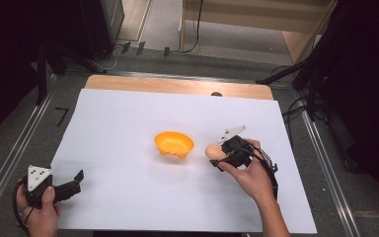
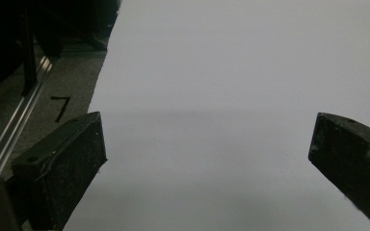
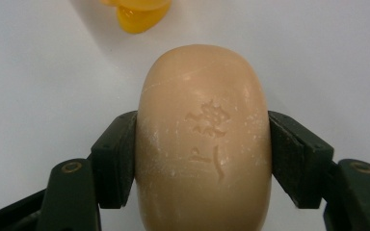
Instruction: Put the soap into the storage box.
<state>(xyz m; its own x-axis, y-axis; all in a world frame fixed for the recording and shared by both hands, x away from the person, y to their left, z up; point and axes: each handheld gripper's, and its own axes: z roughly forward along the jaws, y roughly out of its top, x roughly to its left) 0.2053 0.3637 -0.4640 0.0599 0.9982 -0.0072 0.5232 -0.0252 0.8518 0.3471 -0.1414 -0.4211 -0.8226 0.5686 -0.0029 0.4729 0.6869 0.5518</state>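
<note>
The bar of soap (image 3: 204,139) is a smooth, tan oval with rounded ends, and its upper face carries a mark pressed into the surface: two stamped characters, one above the other, too shallow and dusted with pale scuffs to read with any confidence. In the right gripper view its long axis runs straight away from the camera, along the line of the jaws, with the far rounded end pointing toward the yellow bowl (image 3: 136,14) at the top edge of that view. The right gripper (image 3: 203,156) is clamped on the soap across its short width, one black pad pressed flat against each long side, so the jaws stand fairly narrow with the bar filling the gap between them. In the high view the soap (image 1: 212,151) shows as a pale lump at the gripper's tip, held just to the right of the bowl (image 1: 174,143), near it but apart, over the white sheet (image 1: 118,123) that covers the table. The right hand (image 1: 249,177) grips the tool from the near side, with the cable trailing back along the wrist. Well apart, at the near left corner of the sheet, the left hand (image 1: 39,207) holds the left gripper (image 1: 76,181), and the left gripper view shows its jaws spread wide over bare white sheet with nothing between them.
</note>
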